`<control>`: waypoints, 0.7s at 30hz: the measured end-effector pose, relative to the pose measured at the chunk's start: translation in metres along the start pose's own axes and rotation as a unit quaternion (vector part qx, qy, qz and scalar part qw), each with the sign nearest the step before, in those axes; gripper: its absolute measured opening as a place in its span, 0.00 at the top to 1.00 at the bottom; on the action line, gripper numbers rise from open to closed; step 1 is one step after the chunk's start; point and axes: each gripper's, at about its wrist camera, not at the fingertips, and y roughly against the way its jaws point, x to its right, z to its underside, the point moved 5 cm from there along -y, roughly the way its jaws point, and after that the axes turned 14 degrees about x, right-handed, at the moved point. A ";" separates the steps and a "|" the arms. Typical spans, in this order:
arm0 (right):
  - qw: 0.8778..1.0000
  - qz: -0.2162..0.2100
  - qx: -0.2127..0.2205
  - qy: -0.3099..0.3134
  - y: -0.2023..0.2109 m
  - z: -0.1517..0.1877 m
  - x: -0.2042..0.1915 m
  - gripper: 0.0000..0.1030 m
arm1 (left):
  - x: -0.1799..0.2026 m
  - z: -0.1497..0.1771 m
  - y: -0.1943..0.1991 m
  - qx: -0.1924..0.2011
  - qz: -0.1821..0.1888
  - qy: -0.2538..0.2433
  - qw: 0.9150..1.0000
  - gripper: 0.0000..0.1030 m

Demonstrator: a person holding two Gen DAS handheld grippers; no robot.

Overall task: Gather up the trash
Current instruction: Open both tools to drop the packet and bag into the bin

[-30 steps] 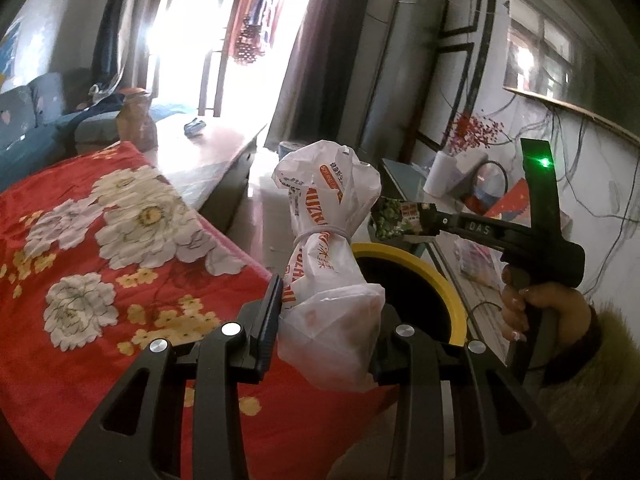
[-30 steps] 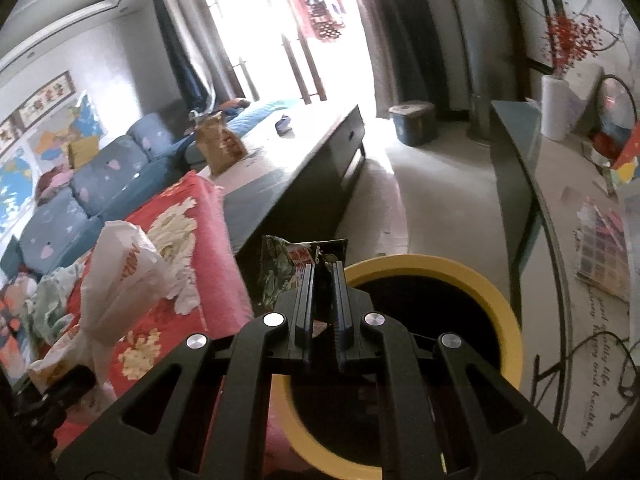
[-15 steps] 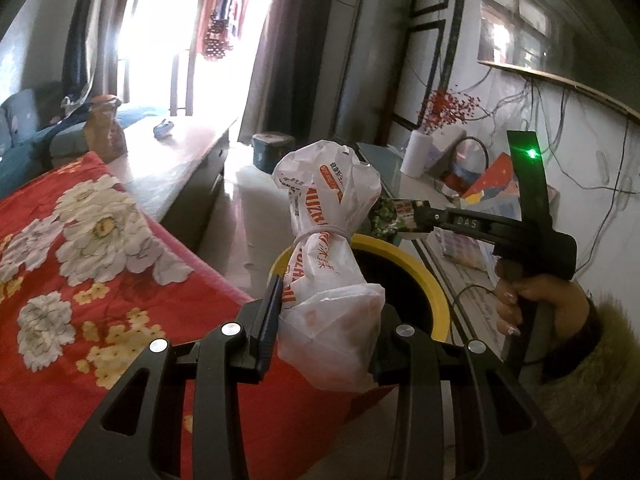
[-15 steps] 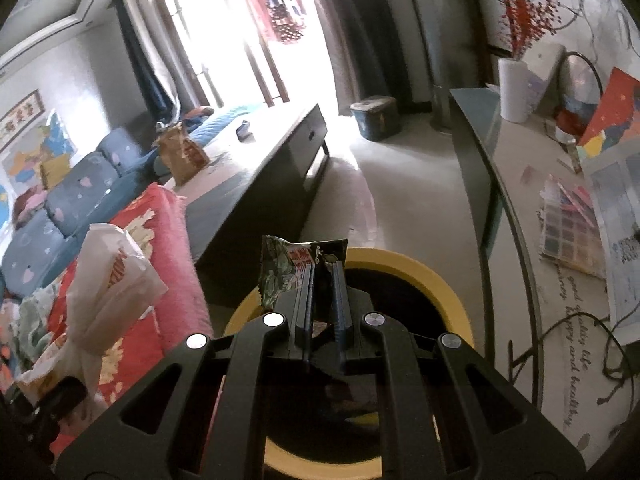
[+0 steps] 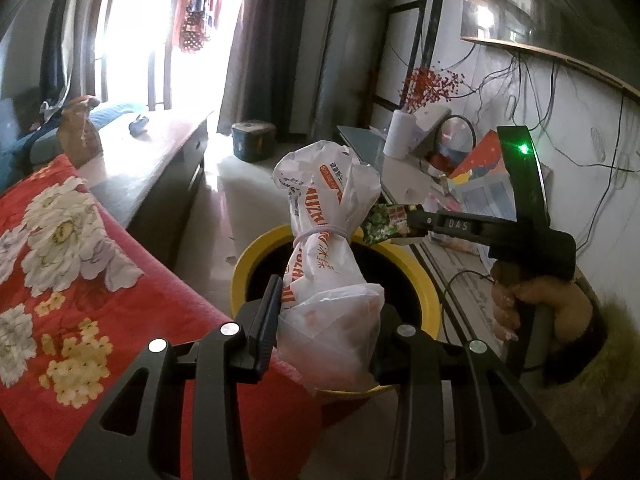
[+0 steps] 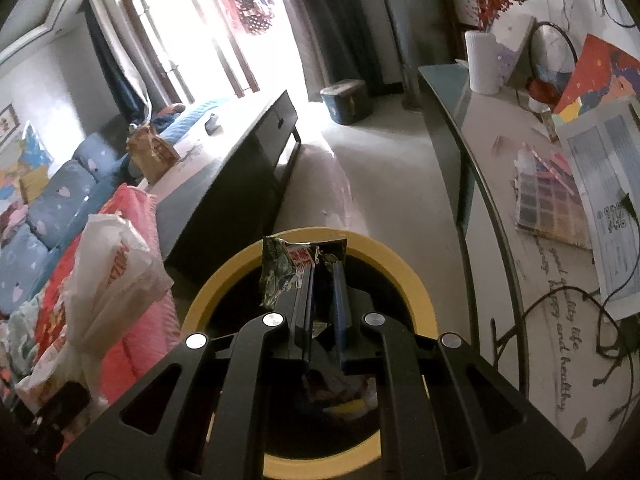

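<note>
A: Which step is this?
B: Drop-off. The left gripper point(image 5: 324, 320) clamps a tied white plastic bag point(image 5: 328, 248) and the right gripper point(image 6: 322, 280) pinches a green snack wrapper point(image 6: 288, 268), both over the yellow-rimmed bin point(image 6: 384, 256).
A: Next?
B: Probably letting the jaws open.
A: Changed?
B: The bin now sits nearer, more directly beneath.

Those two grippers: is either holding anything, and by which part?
Left gripper clamps the white plastic bag at its bottom; right gripper pinches the green snack wrapper by its edge.

Crinkled thin plastic bag point(image 5: 328, 240), glossy foil wrapper point(image 6: 288, 268) (printed), matt yellow bin rim point(image 6: 408, 276)
</note>
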 end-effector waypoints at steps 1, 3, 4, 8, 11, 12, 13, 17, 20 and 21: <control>1.000 0.001 -0.003 -0.001 -0.001 0.002 0.002 0.95 | 0.001 0.000 -0.003 -0.002 0.001 0.000 1.000 0.66; 1.000 0.002 -0.008 -0.004 -0.003 0.005 0.004 0.95 | 0.003 0.002 -0.010 -0.006 0.003 -0.001 1.000 0.66; 1.000 0.002 -0.011 -0.004 -0.004 0.006 0.005 0.95 | 0.005 0.003 -0.014 -0.008 0.005 -0.002 1.000 0.66; 1.000 0.003 -0.020 -0.006 -0.008 0.011 0.008 0.94 | 0.006 0.006 -0.026 -0.013 0.008 -0.006 1.000 0.65; 1.000 -0.002 -0.030 -0.008 -0.009 0.016 0.008 0.94 | 0.009 0.007 -0.035 -0.016 0.009 -0.009 1.000 0.62; 0.999 -0.004 -0.032 -0.011 -0.010 0.018 0.008 0.94 | 0.010 0.007 -0.037 -0.016 0.009 -0.011 1.000 0.61; 0.999 -0.006 -0.036 -0.015 -0.010 0.019 0.009 0.90 | 0.010 0.007 -0.040 -0.015 0.009 -0.012 1.000 0.61; 0.999 -0.010 -0.045 -0.019 -0.011 0.023 0.008 0.76 | 0.008 0.006 -0.051 -0.017 0.008 -0.010 1.000 0.50; 0.999 -0.011 -0.045 -0.025 -0.008 0.023 0.010 0.66 | 0.005 0.005 -0.055 -0.019 0.010 -0.011 1.000 0.25; 0.999 -0.010 -0.044 -0.025 -0.006 0.022 0.010 0.66 | 0.004 0.004 -0.056 -0.019 0.011 -0.009 1.000 0.24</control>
